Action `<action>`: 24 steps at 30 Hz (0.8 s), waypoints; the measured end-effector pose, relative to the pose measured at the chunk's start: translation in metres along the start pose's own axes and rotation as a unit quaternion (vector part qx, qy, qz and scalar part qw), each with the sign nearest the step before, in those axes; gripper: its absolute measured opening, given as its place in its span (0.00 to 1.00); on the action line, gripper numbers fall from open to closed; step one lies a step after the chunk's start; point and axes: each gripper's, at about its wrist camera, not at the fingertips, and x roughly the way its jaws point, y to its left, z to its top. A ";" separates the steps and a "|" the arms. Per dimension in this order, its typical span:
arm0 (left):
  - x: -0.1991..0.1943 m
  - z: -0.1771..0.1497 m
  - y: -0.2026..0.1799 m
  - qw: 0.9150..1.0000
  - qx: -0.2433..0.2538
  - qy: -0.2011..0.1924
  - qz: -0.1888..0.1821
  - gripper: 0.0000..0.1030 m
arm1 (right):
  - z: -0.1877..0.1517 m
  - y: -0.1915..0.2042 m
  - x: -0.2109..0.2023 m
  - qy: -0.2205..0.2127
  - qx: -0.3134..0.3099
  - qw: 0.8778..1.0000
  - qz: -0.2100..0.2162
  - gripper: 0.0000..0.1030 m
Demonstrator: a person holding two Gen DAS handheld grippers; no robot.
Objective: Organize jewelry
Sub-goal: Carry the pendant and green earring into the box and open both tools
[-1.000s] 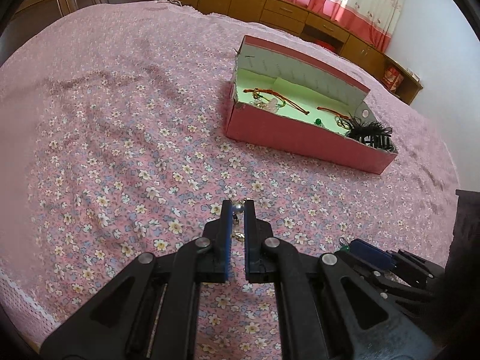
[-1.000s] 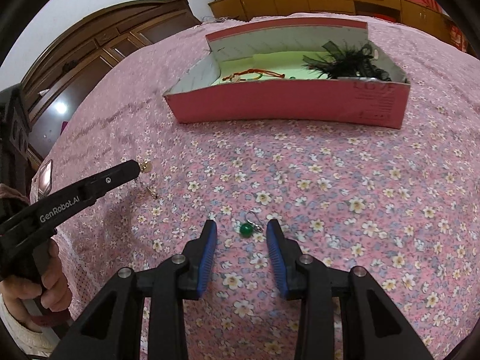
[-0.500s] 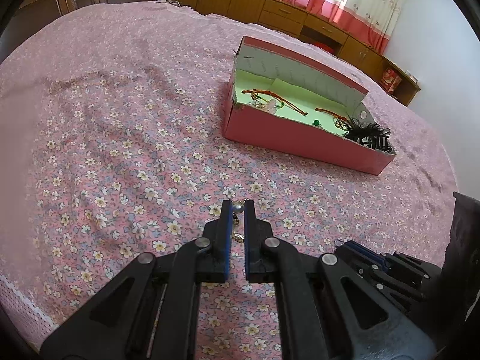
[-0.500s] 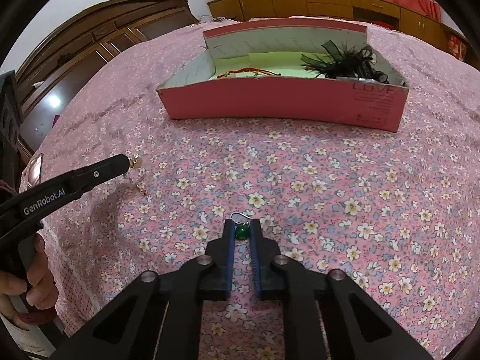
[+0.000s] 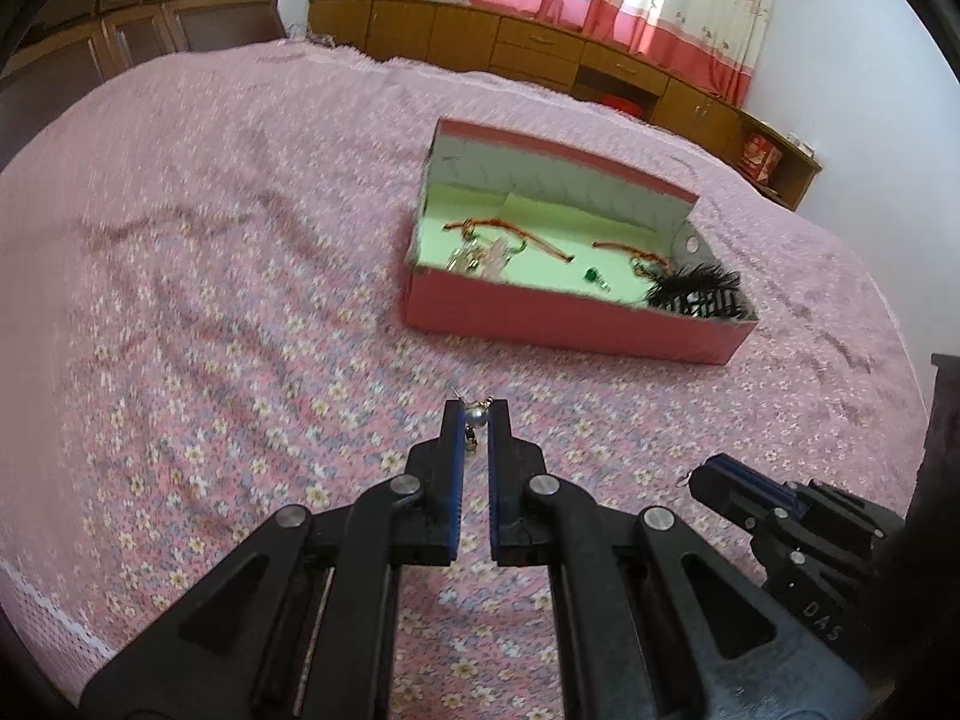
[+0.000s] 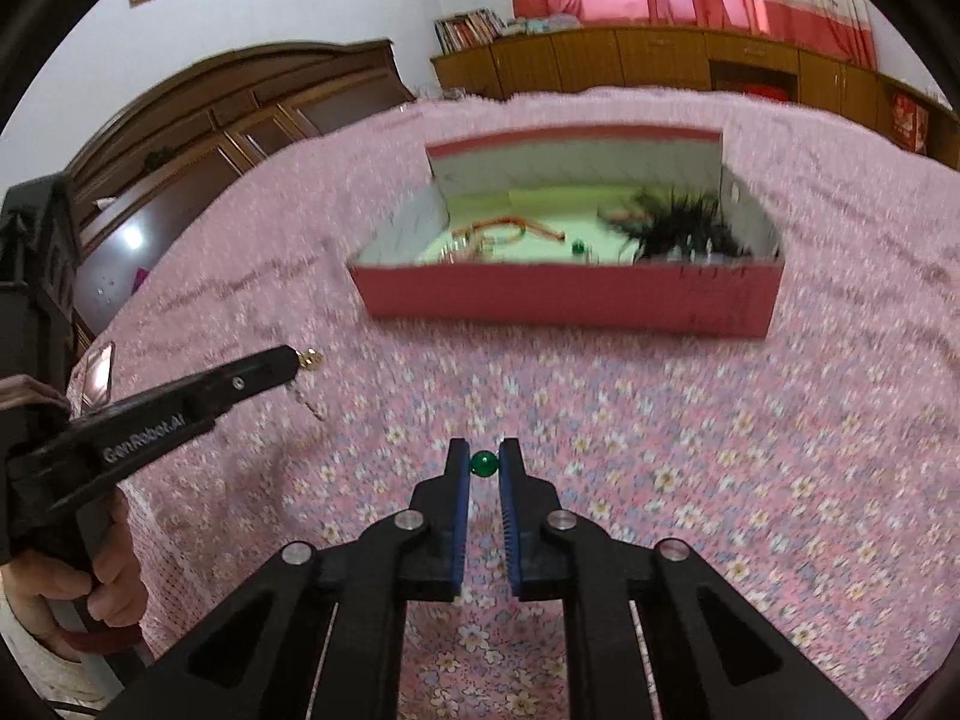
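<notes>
Left gripper [image 5: 475,417] clamped on a pearl earring [image 5: 476,417], lifted off the floral bedspread [image 5: 210,360] toward its near edge. Right gripper [image 6: 483,463] pinched narrow on a green bead earring [image 6: 483,464], likewise clear of the fabric. Open pink box [image 6: 570,300] farther in, around the middle of the bed, with red cords [image 5: 516,232], another green bead [image 5: 592,273] and a black feathered piece [image 5: 696,288] inside
</notes>
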 end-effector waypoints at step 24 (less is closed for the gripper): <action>0.008 0.069 -0.045 0.989 0.058 -0.125 -0.052 0.00 | 0.075 -0.017 -0.012 -0.130 -0.017 0.991 -0.030 0.11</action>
